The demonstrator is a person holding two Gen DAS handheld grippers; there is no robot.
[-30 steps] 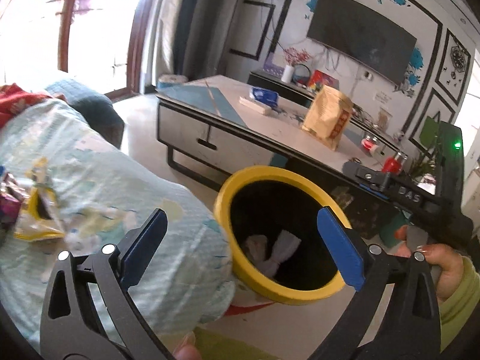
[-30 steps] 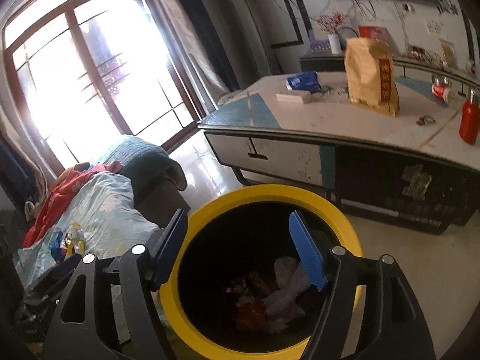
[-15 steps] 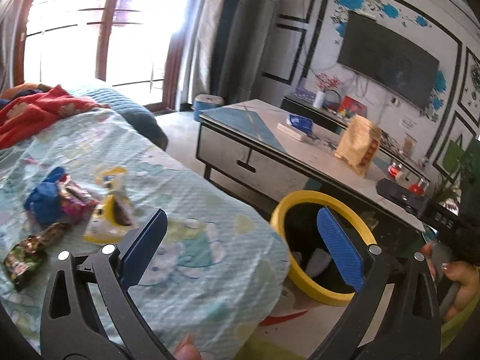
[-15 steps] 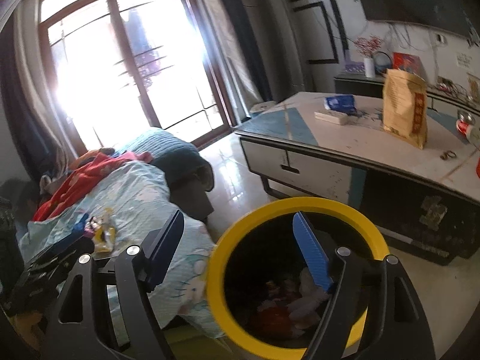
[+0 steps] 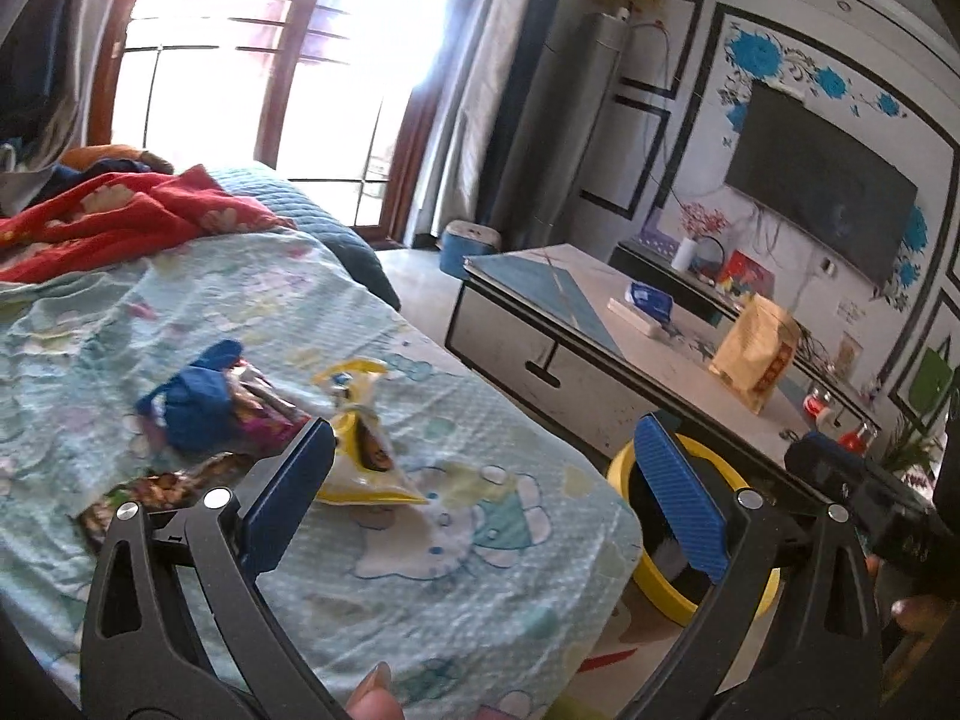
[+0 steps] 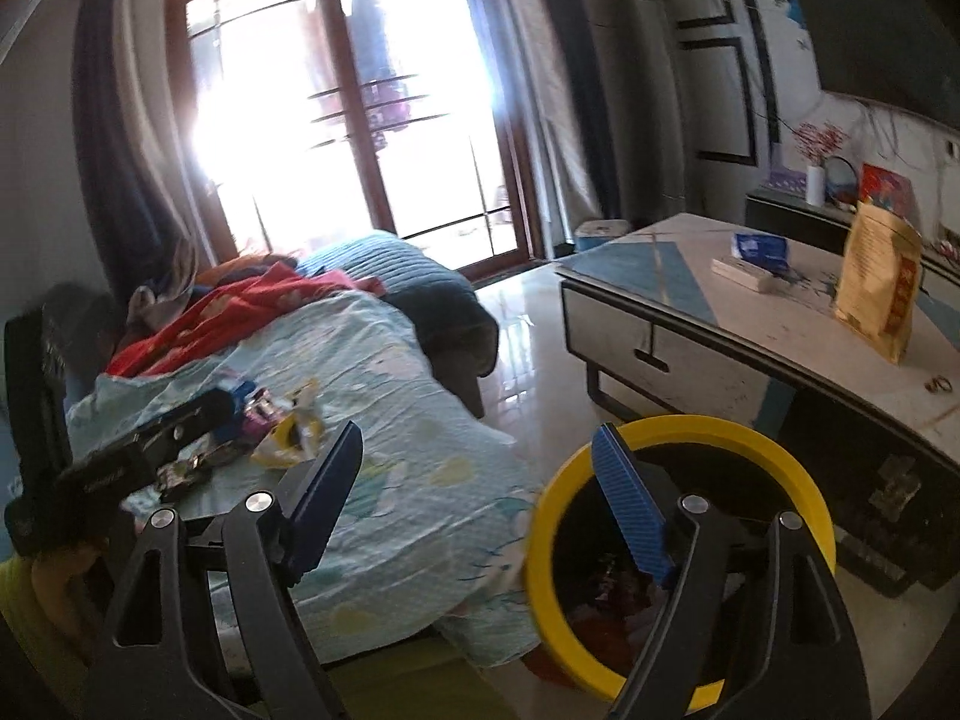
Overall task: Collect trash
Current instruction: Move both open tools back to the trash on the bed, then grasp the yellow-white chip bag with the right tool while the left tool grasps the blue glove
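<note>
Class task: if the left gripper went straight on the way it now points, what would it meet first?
Probably the light blue bedsheet, just right of the yellow wrapper; the open left gripper carries nothing. Depth is uncertain in this fisheye view.

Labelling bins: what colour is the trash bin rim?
Yellow rim, black inside, on the trash bin; clearest in the right wrist view.

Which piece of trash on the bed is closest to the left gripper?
The yellow wrapper, lying right beside the left gripper, just past its left fingertip. The blue crumpled piece and the purple wrapper lie farther back on the bed cover.
</note>
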